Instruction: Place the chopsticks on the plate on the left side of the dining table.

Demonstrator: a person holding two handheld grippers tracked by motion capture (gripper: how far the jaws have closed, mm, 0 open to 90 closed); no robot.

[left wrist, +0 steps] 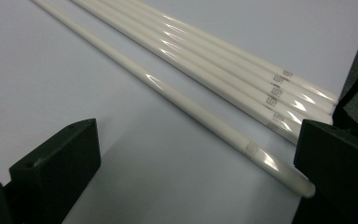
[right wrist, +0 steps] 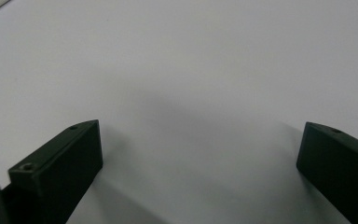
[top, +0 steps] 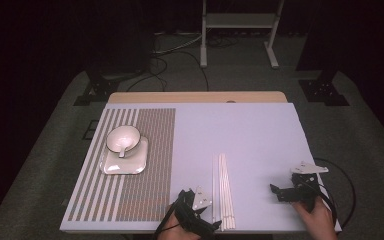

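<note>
Several white chopsticks (top: 225, 190) lie side by side near the table's front edge, and one single chopstick (top: 213, 185) lies slightly apart on their left. My left gripper (top: 212, 222) is low over their near ends. Its view shows the single chopstick (left wrist: 191, 105) running between the jaws of the open left gripper (left wrist: 199, 130), its rounded end close to the right jaw, with the bundle (left wrist: 233, 65) beyond. My right gripper (top: 279, 192) rests at the front right; its own view shows the right gripper (right wrist: 200, 126) open over bare table.
On a striped placemat (top: 150, 165) at the left stands a square white plate (top: 125, 165) with a white bowl (top: 122, 136) and spoon (top: 124, 149) on it. The pale table (top: 245, 130) ends just behind my hands. A metal stand (top: 240, 20) and floor cables lie beyond.
</note>
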